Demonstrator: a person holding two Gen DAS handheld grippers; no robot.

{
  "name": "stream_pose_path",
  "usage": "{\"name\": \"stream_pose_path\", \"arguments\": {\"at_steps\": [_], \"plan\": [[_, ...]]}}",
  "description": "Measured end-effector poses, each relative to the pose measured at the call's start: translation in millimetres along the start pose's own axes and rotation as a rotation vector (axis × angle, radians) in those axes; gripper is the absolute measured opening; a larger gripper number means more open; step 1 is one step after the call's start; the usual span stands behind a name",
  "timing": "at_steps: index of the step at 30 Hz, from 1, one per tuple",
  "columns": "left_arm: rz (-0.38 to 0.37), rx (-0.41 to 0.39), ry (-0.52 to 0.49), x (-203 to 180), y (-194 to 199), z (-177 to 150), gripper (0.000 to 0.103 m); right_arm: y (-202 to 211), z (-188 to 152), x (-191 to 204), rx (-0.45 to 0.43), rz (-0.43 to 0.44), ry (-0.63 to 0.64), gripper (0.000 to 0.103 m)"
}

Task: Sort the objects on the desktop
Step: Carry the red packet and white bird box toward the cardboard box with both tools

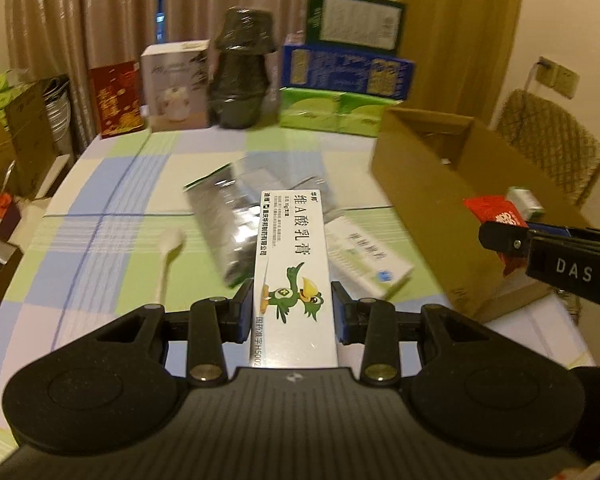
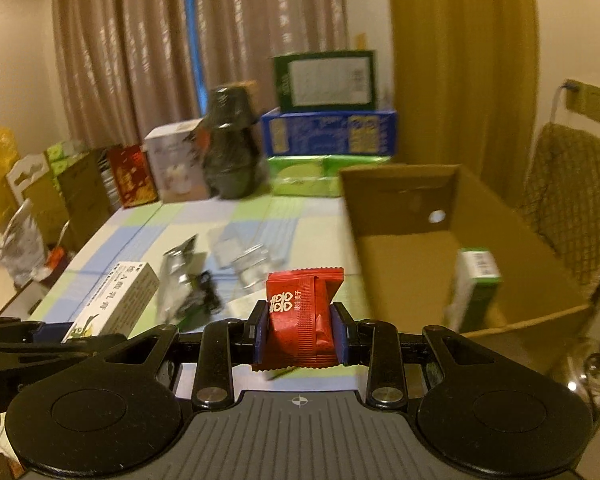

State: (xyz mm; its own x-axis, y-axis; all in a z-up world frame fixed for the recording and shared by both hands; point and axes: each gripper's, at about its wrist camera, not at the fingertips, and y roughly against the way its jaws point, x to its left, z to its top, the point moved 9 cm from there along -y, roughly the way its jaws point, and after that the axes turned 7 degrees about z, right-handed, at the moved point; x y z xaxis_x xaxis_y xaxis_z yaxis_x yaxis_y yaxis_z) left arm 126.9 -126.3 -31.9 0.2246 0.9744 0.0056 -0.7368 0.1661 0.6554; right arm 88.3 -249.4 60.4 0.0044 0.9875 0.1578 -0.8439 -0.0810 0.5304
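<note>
My left gripper (image 1: 293, 312) is shut on a long white ointment box (image 1: 294, 264) printed with a green cartoon bird, held above the checked tablecloth (image 1: 112, 184). My right gripper (image 2: 300, 332) is shut on a red snack packet (image 2: 302, 312); in the left wrist view this right gripper (image 1: 500, 236) shows at the right edge, beside the open cardboard box (image 1: 416, 184). A small green-and-white carton (image 2: 476, 284) lies inside the cardboard box (image 2: 404, 200). On the cloth lie a silver foil pouch (image 1: 224, 224), a white spoon (image 1: 166, 252), a white medicine box (image 1: 364, 256) and a clear plastic pack (image 2: 244, 260).
Along the table's far edge stand a red box (image 1: 116, 98), a white box (image 1: 176, 84), a black wrapped object (image 1: 240, 72), green tissue packs (image 1: 332, 114) and a blue box (image 1: 348, 68). A woven chair (image 1: 552, 140) is at the right; cartons crowd the floor on the left.
</note>
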Motion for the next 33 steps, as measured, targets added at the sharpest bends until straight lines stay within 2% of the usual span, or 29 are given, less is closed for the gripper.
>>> {"name": "stream_pose_path", "arguments": {"at_steps": [8,17,23,33], "plan": [[-0.096,-0.028,-0.068,-73,11,19,0.033,37,13,-71,-0.039,-0.118,-0.054,0.03],[-0.18,-0.05,-0.124,-145,2,44,0.033,45,20,-136,-0.039,-0.196,-0.064,0.03],[-0.211,-0.036,-0.135,-171,-14,53,0.033,34,27,-153,-0.032,-0.204,-0.06,0.03],[-0.231,-0.002,-0.122,-193,-45,63,0.033,10,31,-175,-0.011,-0.218,-0.043,0.03]]}}
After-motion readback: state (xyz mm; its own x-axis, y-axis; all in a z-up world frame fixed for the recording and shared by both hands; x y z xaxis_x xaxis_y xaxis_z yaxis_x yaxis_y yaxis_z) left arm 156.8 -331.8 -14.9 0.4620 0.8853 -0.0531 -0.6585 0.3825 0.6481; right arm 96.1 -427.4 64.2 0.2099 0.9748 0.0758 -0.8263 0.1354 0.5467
